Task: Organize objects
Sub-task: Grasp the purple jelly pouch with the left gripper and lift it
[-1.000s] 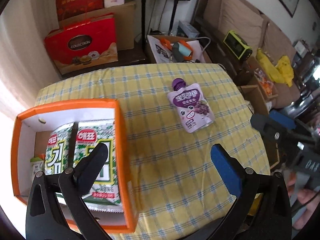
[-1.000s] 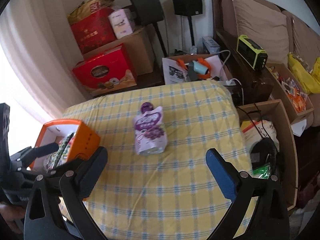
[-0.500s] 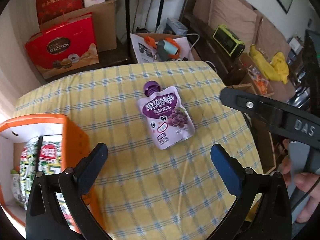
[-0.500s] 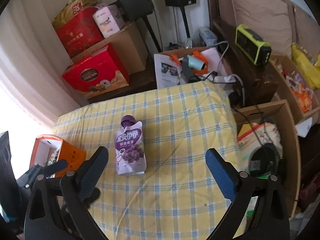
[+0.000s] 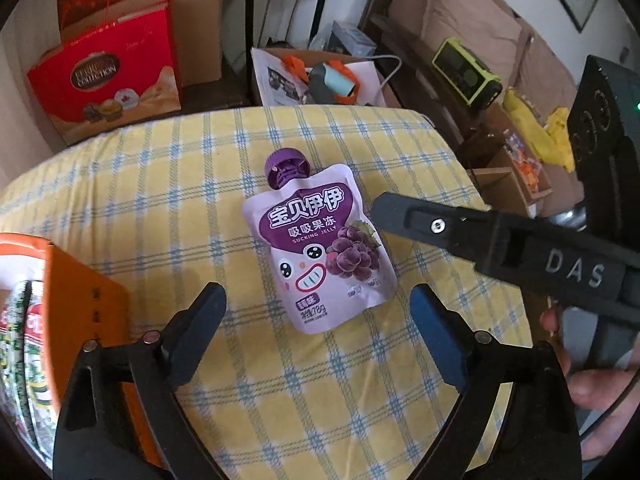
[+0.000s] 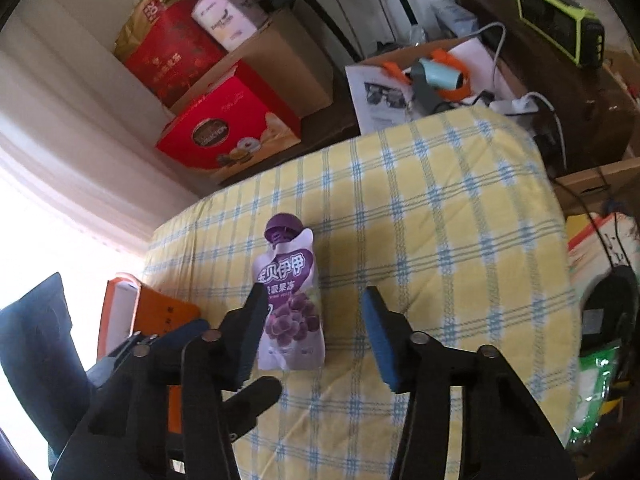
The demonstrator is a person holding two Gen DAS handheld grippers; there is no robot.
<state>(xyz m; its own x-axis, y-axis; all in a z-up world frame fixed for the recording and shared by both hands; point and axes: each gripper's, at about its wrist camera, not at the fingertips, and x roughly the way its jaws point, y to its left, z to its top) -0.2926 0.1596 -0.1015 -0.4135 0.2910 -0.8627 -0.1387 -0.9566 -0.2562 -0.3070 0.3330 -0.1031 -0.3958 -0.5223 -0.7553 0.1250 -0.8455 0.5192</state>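
Closing in from a second ago, both tools have dropped toward the purple jelly pouch (image 5: 320, 252), which lies flat mid-table on the yellow checked cloth (image 5: 160, 184), cap toward the far edge; a pickup looks imminent, likely bound for the orange box (image 5: 86, 312) at the table's left edge. The right hand-held gripper (image 6: 316, 334) has just been narrowing, jaws about half apart, its left pad over the pouch's near edge though no pinch is visible. The left hand-held gripper (image 5: 320, 312) stands wide, slightly narrowed, holding nothing, just short of the pouch's bottom.
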